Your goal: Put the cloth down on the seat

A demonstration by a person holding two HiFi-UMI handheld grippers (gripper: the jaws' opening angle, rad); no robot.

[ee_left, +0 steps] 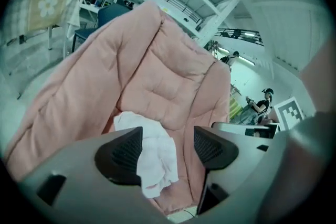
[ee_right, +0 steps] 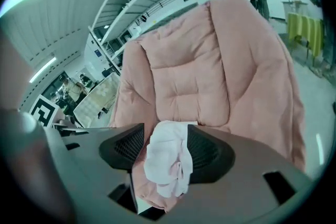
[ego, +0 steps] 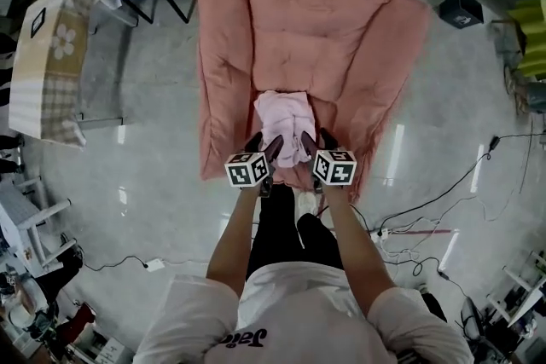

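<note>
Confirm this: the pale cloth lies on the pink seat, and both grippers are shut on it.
Wrong on the grip. The cloth lies on the seat, but the left gripper and right gripper are open, jaws apart, not pressing it, as both gripper views show.

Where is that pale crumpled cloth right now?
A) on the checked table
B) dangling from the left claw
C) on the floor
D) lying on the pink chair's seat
D: the cloth lies bunched on the seat of the pink chair, with the left claw and right claw both open.
</note>
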